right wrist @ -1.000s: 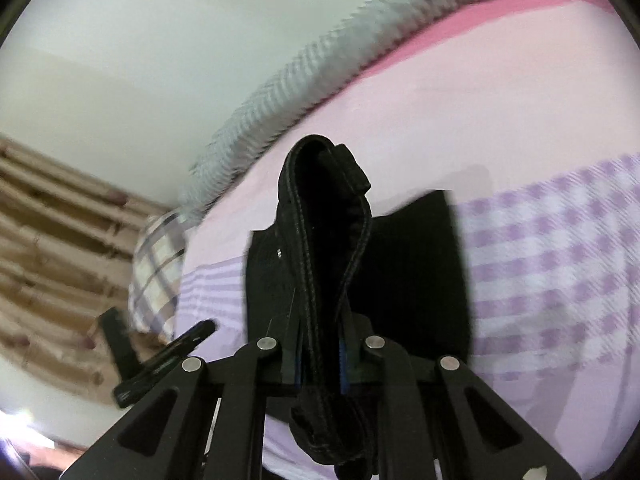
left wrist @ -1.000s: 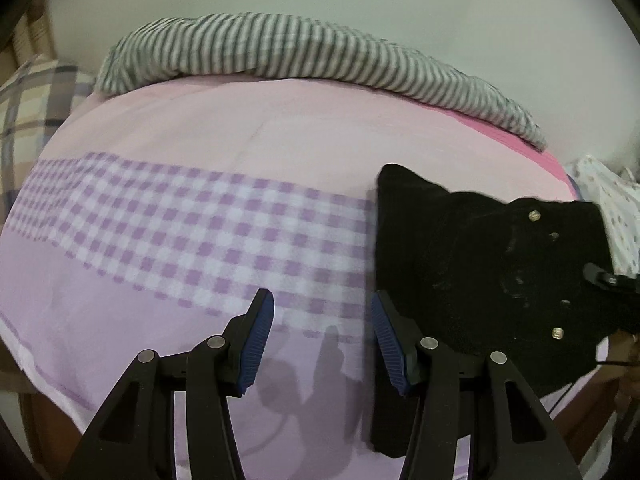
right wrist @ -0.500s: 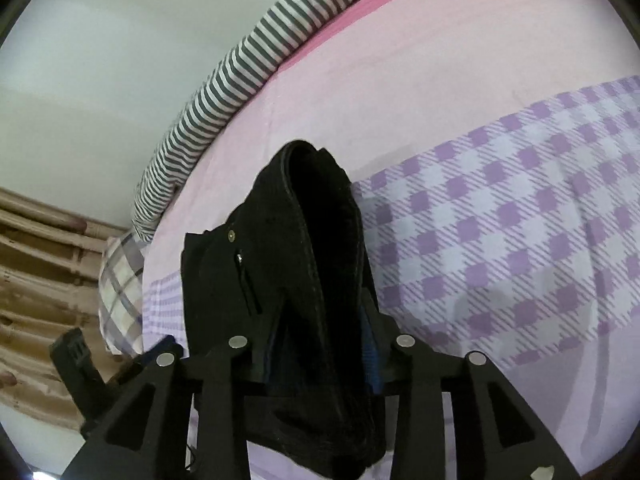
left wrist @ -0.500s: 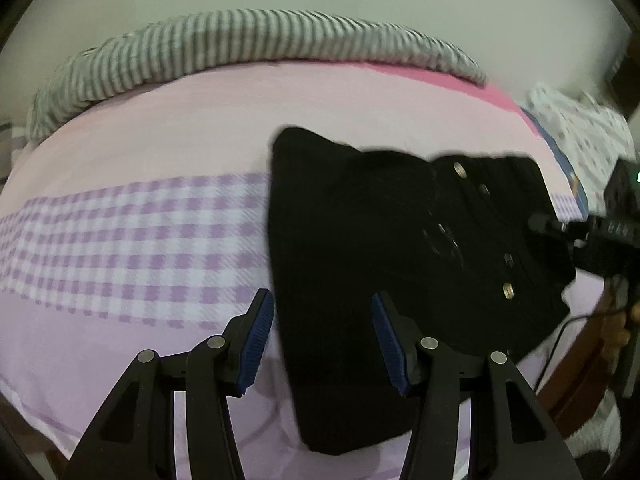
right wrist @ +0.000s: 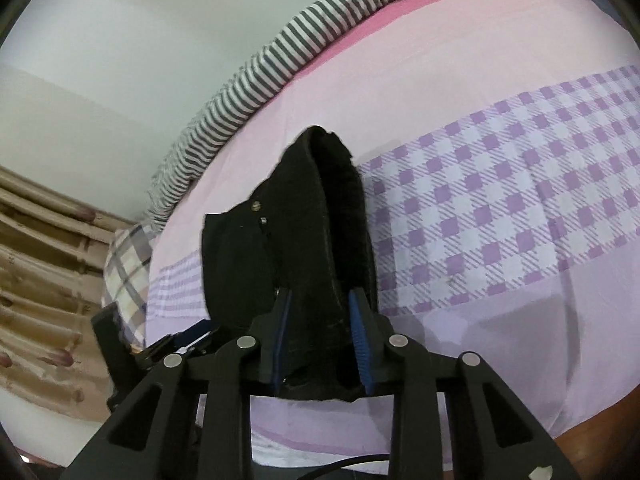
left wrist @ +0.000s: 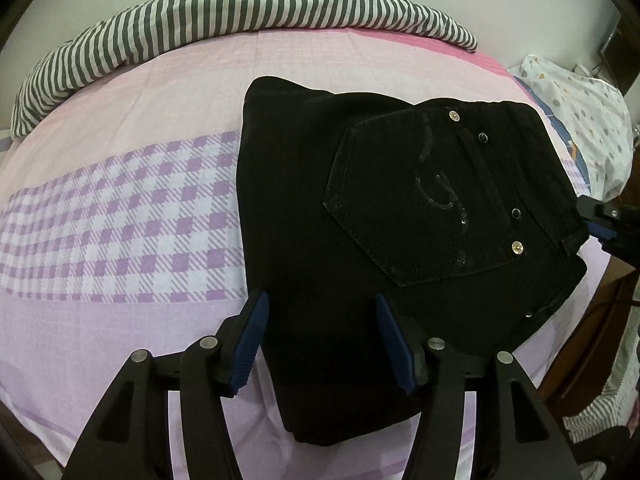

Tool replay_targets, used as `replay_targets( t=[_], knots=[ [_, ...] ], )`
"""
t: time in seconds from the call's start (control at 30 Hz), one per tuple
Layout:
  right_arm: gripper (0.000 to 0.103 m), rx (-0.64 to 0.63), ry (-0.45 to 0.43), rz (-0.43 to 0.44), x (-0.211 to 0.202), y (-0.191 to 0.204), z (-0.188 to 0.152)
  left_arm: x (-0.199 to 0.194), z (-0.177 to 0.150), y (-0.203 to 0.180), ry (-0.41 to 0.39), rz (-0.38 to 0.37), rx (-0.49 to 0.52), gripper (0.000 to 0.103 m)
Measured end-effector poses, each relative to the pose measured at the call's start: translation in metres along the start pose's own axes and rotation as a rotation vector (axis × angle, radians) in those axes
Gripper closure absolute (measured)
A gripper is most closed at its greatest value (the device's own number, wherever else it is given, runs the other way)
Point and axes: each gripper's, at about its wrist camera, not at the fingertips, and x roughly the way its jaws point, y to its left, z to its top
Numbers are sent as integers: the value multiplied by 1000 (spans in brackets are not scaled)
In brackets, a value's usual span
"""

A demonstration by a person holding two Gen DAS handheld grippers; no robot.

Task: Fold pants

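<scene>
Black pants [left wrist: 400,208] lie folded on the pink and purple checked bed sheet [left wrist: 120,208], a back pocket with rivets facing up. My left gripper [left wrist: 322,330] hovers over their near left part. Its jaws are opening, with black fabric showing between and below the blue pads, untouched. My right gripper [right wrist: 320,320] has a raised fold of the pants' [right wrist: 320,220] waistband between its jaws, which are closing on it. In the left wrist view the right gripper [left wrist: 596,220] sits at the waistband's right corner. The left gripper [right wrist: 192,334] peeks in at the lower left of the right wrist view.
A grey and white striped blanket [left wrist: 240,12] runs along the bed's far edge by the wall. A white dotted pillow [left wrist: 580,120] lies at the right, a plaid pillow [right wrist: 128,268] and curtain [right wrist: 40,280] at the other end. The bed's wooden side [left wrist: 600,320] drops off at the near right.
My left gripper has swung right from the bare sheet to above the pants and sunk closer. The right jaws loosened around the waistband fold, then narrowed again.
</scene>
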Motion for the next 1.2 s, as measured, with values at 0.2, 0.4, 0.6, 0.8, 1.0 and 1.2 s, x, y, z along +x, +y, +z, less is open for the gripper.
replay_targets(
  t=[0.2, 0.4, 0.6, 0.8, 1.0, 1.2],
  knots=[
    [94, -38, -87, 62, -30, 19, -12, -3, -4, 1, 0, -5, -7, 45],
    [94, -1, -84, 30, -32, 6, -28, -8, -11, -1, 6, 3, 21, 45],
    [95, 61, -58, -22, -16, -21, -38, -8, -20, -8, 14, 33, 57, 45],
    [95, 61, -46, -32, -13, -23, -40, -8, -24, -16, 8, 65, 79, 45],
    [87, 40, -62, -73, -12, -15, -39, -6, -25, -22, 2, 86, 94, 44],
    [78, 16, -80, -124, -17, -1, -29, -6, -26, -22, -2, 89, 93, 44]
  ],
)
